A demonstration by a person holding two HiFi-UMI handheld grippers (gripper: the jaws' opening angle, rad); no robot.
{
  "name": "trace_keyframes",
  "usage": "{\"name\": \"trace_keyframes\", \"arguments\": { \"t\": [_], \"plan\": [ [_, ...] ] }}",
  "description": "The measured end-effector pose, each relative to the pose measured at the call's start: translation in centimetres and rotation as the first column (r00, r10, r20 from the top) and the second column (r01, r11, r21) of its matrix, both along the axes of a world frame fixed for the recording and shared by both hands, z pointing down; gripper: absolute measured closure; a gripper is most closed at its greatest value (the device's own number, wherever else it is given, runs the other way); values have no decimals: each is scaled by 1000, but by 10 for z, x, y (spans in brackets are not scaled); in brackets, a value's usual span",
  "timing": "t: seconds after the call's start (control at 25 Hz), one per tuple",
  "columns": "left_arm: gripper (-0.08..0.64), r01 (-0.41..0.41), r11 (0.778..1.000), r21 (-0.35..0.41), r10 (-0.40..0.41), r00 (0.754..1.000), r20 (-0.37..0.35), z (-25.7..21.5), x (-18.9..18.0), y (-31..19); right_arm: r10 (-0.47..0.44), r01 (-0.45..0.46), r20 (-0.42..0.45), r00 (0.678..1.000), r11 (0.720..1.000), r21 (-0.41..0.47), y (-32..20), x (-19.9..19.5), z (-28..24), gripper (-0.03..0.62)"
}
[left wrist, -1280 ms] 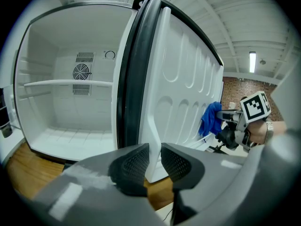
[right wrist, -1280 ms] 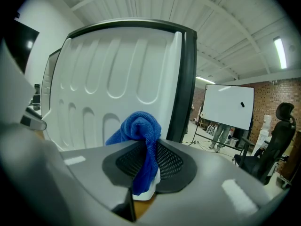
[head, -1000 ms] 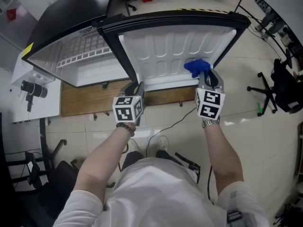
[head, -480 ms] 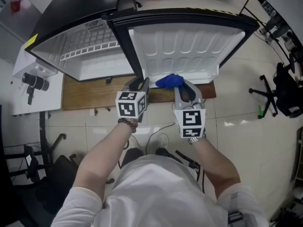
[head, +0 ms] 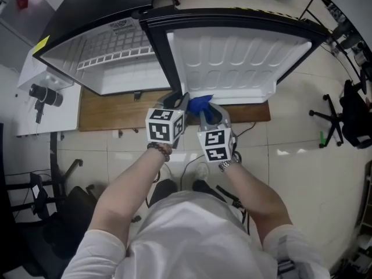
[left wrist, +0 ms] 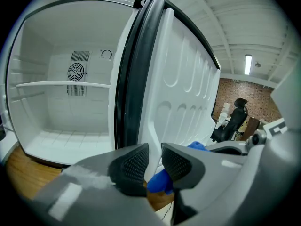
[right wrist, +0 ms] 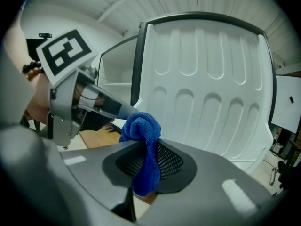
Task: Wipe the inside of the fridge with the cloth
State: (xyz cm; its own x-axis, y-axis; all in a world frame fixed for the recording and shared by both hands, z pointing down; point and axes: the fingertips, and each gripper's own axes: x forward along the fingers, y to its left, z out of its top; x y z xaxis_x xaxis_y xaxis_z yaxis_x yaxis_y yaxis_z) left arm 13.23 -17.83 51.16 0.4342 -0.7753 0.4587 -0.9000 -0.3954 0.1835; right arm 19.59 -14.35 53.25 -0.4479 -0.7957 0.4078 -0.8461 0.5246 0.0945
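The fridge stands open: its white inside (head: pixel 110 63) with a shelf (left wrist: pixel 61 84) is on the left, and the door's ribbed white liner (head: pixel 232 57) swings out to the right. My right gripper (head: pixel 207 110) is shut on a blue cloth (right wrist: pixel 141 128), which bunches above its pads and hangs down between them. It sits low at the door's hinge edge, close beside my left gripper (head: pixel 177 102). My left gripper (left wrist: pixel 154 161) is open by a narrow gap with nothing between the pads. The cloth (left wrist: pixel 160 182) shows just beyond them.
A wooden board (head: pixel 104 112) lies under the fridge's front. A white table with a black camera (head: pixel 43 95) is at the left, an office chair (head: pixel 349 115) at the right. A cable (head: pixel 232 138) runs over the tiled floor by my feet.
My right gripper has carried the cloth left and down, from the door liner's lower right to beside my left gripper. The left gripper has hardly moved.
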Motion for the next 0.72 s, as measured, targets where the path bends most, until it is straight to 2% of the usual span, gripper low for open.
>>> {"name": "trace_keyframes", "arguments": {
  "t": [0.72],
  "plan": [
    [471,16,1000,3,-16,1000,9,0,0,1,33,-37,-41,999,995,-95,-47,-22,50,528]
  ]
}}
